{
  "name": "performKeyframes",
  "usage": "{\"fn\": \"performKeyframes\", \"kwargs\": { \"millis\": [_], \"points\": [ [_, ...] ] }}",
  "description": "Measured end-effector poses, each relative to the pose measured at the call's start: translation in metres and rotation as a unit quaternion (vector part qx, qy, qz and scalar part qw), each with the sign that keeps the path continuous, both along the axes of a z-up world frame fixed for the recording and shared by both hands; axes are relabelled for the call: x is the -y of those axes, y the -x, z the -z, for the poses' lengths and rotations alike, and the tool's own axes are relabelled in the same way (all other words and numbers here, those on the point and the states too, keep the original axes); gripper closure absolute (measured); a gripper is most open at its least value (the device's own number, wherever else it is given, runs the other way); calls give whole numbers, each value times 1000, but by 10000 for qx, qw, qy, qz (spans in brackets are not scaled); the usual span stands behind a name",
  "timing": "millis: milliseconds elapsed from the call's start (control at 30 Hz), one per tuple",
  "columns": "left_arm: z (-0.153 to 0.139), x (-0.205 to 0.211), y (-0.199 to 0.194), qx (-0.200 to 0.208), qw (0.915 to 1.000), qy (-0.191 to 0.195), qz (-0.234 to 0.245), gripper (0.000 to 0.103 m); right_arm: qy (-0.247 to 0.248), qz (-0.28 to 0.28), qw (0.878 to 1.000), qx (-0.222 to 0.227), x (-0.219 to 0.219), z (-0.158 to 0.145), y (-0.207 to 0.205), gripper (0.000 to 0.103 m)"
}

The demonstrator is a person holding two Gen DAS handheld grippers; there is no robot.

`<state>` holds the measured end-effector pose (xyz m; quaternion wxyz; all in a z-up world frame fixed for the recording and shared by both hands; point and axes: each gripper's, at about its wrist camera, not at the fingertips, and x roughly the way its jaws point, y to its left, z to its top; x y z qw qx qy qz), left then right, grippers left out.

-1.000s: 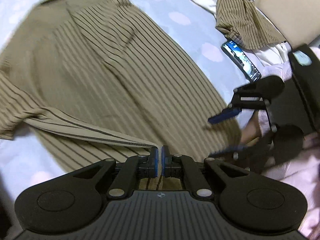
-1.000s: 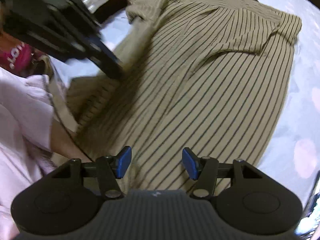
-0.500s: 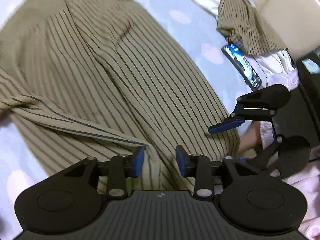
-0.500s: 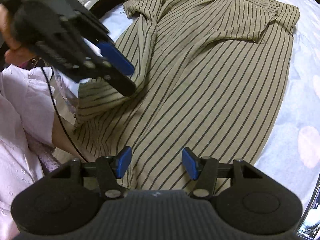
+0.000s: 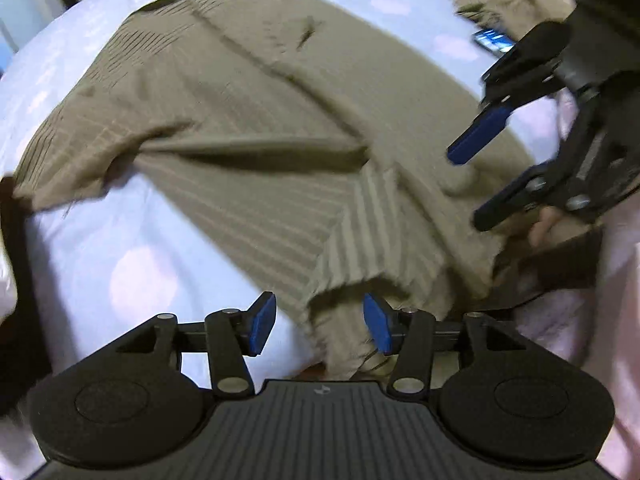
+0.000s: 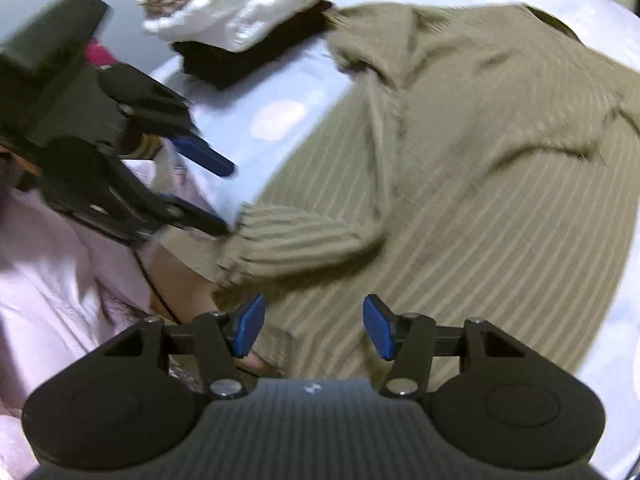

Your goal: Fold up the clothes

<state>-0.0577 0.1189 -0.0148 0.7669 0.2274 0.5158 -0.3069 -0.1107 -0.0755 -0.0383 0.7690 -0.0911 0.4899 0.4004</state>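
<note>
Left wrist view: blurry, lots of motion, calling it as it comes.
Bed sheet: pale w/ pink spots, carries everything; landmark below = the shirt.
Shirt: tan, striped, spread across the sheet, collar end far from the cams. One side flap lies doubled over the body, and a bunched hem corner is turned up at the near edge.
Clothes pile: white + dark pieces, beyond the shirt's far-left shoulder in right wrist view.
Left gripper: jaws wide apart, gripping nothing; shirt's near hem edge sits between the pads, not pinched.
Right gripper: also spread wide, empty, hovering over the shirt's lower body, near the hem.
Phone: just past the shirt's right edge.
Step, my read: mid-fold. One side looks turned in, both tools free at the hem end.
Next, prob.: needs a clean pinch on hem corners, both sides level, cloth kept flat so stripes don't skew. Blur hides exact layers, can't tell how many.
</note>
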Motion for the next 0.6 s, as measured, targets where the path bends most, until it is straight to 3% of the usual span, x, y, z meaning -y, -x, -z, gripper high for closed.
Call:
{"fn": "performKeyframes", "kwargs": {
  "millis": [200, 467, 500, 567, 600],
  "points": [
    [31, -7, 5, -65, 9999, -15, -155, 72, -108, -543, 9981, 265, -26, -3, 10, 45],
    [36, -16, 12, 10, 9988, 305, -381, 85, 196, -676, 9947, 750, -65, 12, 14, 49],
    [37, -17, 12, 23, 9987, 335, -394, 87, 285, -710, 9939, 799, -66, 15, 15, 53],
    [37, -17, 12, 53, 9984, 375, -409, 95, 462, -779, 9919, 895, -69, 21, 16, 71],
    [38, -17, 12, 75, 9984, 398, -405, 97, 551, -813, 9907, 944, -71, 24, 17, 90]
  ]
}}
